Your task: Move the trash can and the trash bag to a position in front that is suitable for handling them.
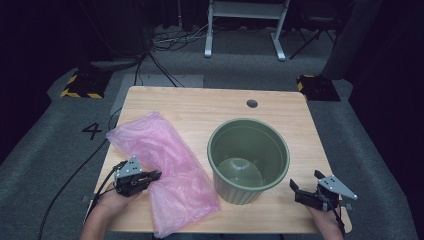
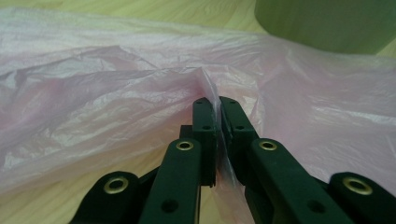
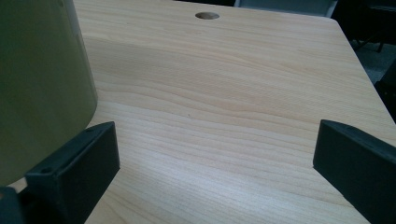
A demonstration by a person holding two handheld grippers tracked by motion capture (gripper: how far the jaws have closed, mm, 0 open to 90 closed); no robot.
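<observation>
— Item: pink plastic bag (image 1: 167,167), flat on desk (image 1: 200,102), left of green bin (image 1: 248,159)?
— Thin, light, slippery; grip a raised fold. Left gripper (image 2: 215,105) jaws clamped on one; right gripper (image 1: 306,185) jaws apart.

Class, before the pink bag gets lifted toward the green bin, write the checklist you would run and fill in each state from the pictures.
1. Left gripper shut on a fold of the pink plastic bag: ok.
2. Right gripper open, holding nothing: ok.
3. Green bin upright, nothing inside: ok.
4. Bag's mouth found: cannot tell.
5. Wooden table bare behind the bin: ok.
</observation>
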